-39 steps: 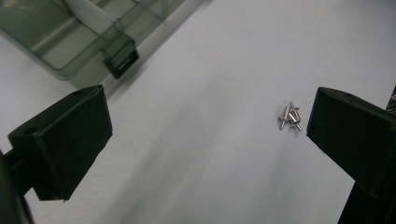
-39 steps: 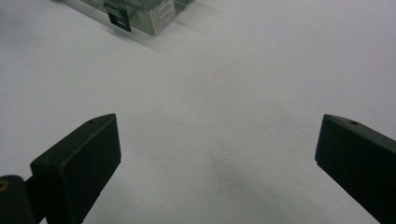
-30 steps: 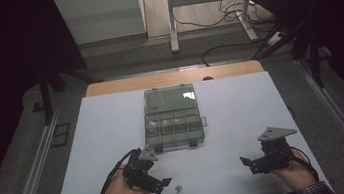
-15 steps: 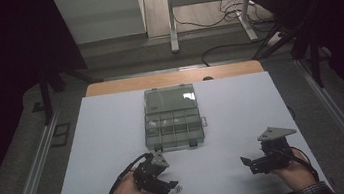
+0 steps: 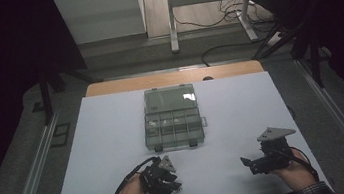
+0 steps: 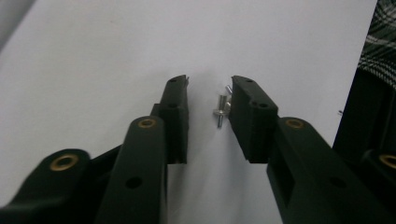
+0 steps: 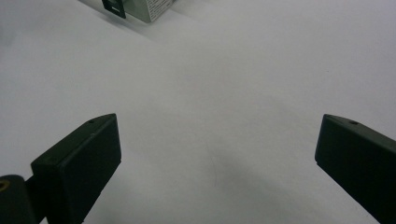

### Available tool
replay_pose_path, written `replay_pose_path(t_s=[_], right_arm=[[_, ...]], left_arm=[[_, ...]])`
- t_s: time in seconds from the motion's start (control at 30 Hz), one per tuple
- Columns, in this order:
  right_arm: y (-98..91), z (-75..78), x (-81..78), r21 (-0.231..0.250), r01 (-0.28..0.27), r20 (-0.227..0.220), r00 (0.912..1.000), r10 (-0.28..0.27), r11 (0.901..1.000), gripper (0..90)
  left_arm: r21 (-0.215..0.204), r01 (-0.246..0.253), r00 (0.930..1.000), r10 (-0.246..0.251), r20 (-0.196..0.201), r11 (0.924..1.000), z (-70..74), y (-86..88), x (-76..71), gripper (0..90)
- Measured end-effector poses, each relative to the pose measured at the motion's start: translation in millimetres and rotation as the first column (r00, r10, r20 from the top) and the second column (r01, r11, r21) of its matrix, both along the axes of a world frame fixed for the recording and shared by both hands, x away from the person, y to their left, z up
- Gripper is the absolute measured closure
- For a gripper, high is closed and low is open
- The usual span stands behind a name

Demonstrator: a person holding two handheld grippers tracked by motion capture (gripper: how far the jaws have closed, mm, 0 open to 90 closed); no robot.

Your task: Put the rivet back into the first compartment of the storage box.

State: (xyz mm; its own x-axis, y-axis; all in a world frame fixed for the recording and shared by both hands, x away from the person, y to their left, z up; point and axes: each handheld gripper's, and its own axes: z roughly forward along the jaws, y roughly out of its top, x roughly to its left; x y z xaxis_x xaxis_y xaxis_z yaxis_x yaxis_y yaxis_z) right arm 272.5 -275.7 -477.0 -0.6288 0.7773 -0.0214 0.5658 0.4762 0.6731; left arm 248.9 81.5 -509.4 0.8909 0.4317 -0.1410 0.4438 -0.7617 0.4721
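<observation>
Near the counter's front edge, left of centre, left gripper (image 5: 171,187) has moved down over a small screw (image 6: 220,110); jaws have just been closing, screw between them, touching one pad, not yet pinched. Right gripper (image 5: 247,163) hangs wide open, idle. Clear organizer box (image 5: 171,117) waits mid-counter. Pick nearly made.

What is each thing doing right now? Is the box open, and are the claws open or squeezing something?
Compartment box: lid open, lying flat on the white table.
Left claw: jaws have just been closing around a small metal screw; one pad touches it, the other is apart.
Small metal screw: lying on the table, not yet clamped.
Right claw: wide open, holding nothing.
</observation>
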Motion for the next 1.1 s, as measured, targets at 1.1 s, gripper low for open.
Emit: replay_pose_path(t_s=[1.1], right_arm=[[-2.5,0.4,0.5,0.004,0.004,-0.001,1.0000,-0.004,1.0000,0.5]], left_arm=[[0.044,-0.026,0.9989,0.025,0.040,0.9987,4.9,-3.6,3.7,82.7]])
